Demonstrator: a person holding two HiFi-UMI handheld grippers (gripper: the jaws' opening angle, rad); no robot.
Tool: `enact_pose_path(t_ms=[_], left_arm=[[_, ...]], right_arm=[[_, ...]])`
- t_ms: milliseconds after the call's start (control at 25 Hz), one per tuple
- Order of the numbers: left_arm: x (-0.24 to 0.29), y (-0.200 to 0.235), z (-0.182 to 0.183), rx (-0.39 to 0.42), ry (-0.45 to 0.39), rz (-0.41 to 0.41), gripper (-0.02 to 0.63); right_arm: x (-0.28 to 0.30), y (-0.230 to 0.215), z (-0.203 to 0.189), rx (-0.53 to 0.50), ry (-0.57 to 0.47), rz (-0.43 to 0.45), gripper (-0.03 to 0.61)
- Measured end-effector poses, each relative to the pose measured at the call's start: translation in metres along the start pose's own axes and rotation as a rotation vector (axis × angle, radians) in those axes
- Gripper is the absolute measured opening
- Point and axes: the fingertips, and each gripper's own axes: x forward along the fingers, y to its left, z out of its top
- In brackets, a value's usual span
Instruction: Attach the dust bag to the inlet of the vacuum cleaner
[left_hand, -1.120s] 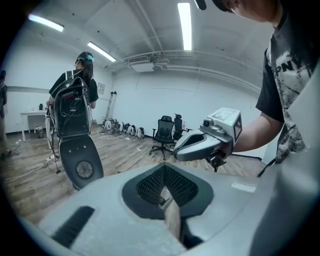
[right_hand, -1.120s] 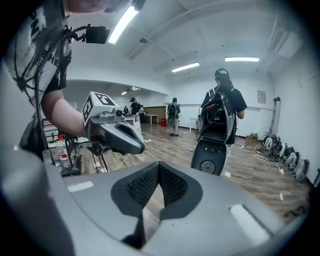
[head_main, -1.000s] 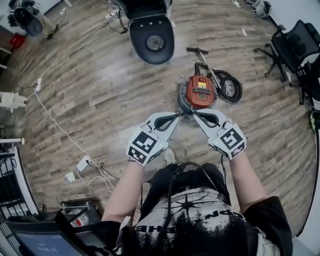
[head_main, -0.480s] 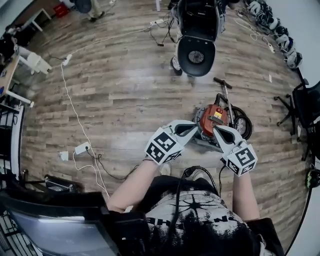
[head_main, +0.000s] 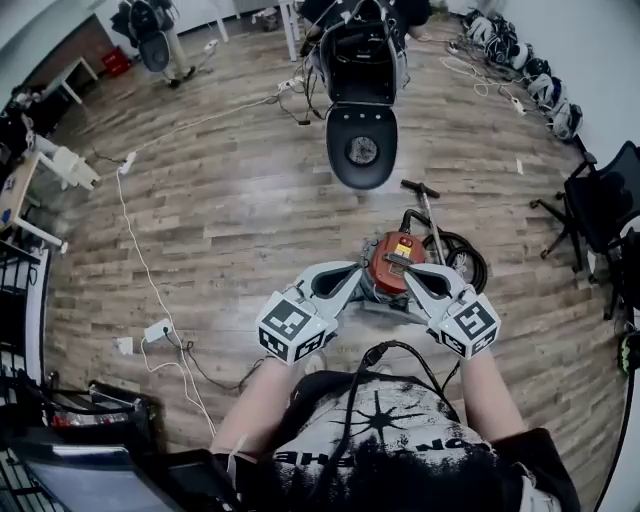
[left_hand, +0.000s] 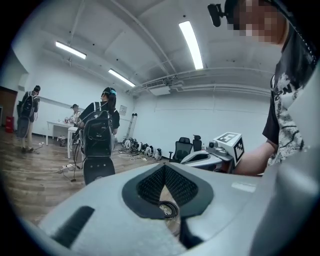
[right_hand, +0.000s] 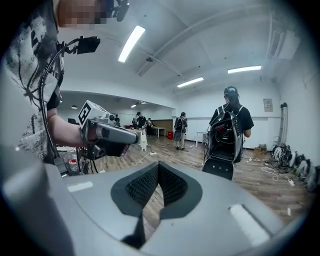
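Note:
The red vacuum cleaner (head_main: 392, 262) stands on the wooden floor, with its black hose (head_main: 462, 262) coiled to its right and a wand (head_main: 428, 203) beside it. No dust bag shows in any view. In the head view my left gripper (head_main: 352, 271) and right gripper (head_main: 409, 273) are held up side by side, their tips over the near edge of the vacuum cleaner. Both are shut with nothing between the pads. In the left gripper view my left gripper (left_hand: 164, 168) points nearly level into the room, and the right gripper (left_hand: 216, 154) shows beside it. The right gripper view shows my right gripper (right_hand: 158, 167) and the left gripper (right_hand: 109, 133).
A person with a black backpack rig (head_main: 361, 105) stands beyond the vacuum cleaner. A white cable and power strip (head_main: 160, 328) lie on the floor at the left. A black office chair (head_main: 598, 195) is at the right, and bags (head_main: 540, 85) line the far wall.
Both grippers rose and now point more level, still shut. The head view tilted up, so more of the room shows and the vacuum cleaner now sits right behind the tips.

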Motion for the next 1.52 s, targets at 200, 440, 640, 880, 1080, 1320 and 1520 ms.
enact_pose_path(t_ms=[200, 440, 640, 880, 1080, 1320, 1520], left_arm=[[0.025, -0.033, -0.001, 0.022, 0.011, -0.022, 0.003], [0.041, -0.042, -0.005, 0.013, 0.031, -0.071, 0.003], [0.045, -0.04, -0.008, 0.0, 0.038, -0.096, 0.003], [0.046, -0.042, -0.01, 0.021, 0.055, -0.112, 0.003], [0.046, -0.041, -0.01, 0.028, 0.059, -0.112, 0.003], [0.049, -0.046, -0.011, 0.029, 0.059, -0.122, 0.003], [0.053, -0.048, -0.015, 0.03, 0.071, -0.123, 0.003]], right_arm=[[-0.038, -0.018, -0.01, 0.01, -0.019, -0.027, 0.006], [-0.055, -0.027, -0.02, -0.006, -0.001, -0.07, 0.006], [-0.057, -0.027, -0.023, 0.011, -0.003, -0.084, 0.006], [-0.057, -0.022, -0.022, 0.009, -0.006, -0.098, 0.006], [-0.056, -0.018, -0.017, 0.008, -0.01, -0.099, 0.006], [-0.059, -0.017, -0.016, 0.013, -0.015, -0.107, 0.006], [-0.06, -0.018, -0.014, 0.012, -0.017, -0.112, 0.006]])
